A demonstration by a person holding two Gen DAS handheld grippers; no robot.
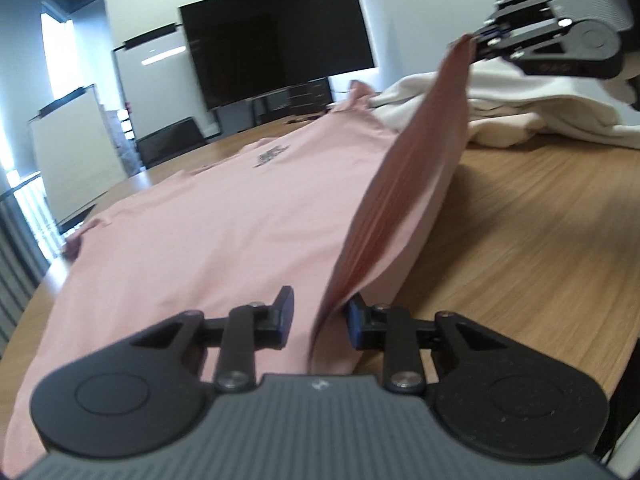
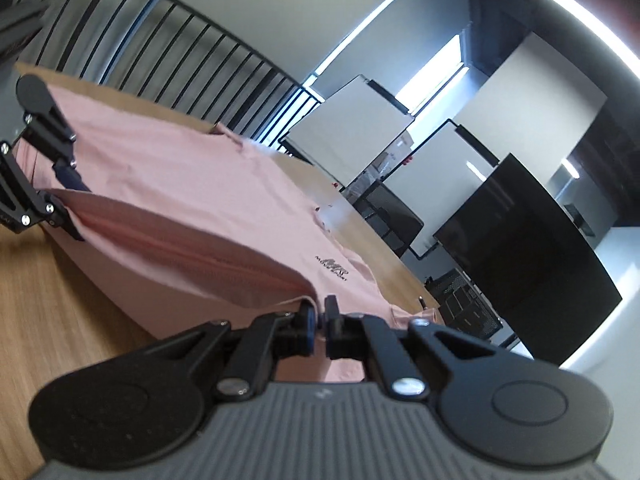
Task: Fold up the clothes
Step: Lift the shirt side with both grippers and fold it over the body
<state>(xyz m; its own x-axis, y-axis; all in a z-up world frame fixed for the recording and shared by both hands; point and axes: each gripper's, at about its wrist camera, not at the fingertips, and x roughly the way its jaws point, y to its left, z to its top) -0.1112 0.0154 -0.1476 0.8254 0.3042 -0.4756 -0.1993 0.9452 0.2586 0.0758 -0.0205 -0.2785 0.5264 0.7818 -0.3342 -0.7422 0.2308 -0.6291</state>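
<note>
Shirt, pink (image 1: pixel 224 216) | flat on worktop (image 1: pixel 540 220), right edge lifted | right claw (image 2: pixel 320 318) clamped on far corner | left claw (image 1: pixel 320 316) apart around near corner | side fold underway, remaining folds pending | cream clothes (image 1: pixel 500 108) heaped far right

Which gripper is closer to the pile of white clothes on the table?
Right. The right gripper hangs just above and beside the white clothes pile, pinching the pink shirt edge. The left gripper is at the shirt's opposite end, far from the pile.
</note>
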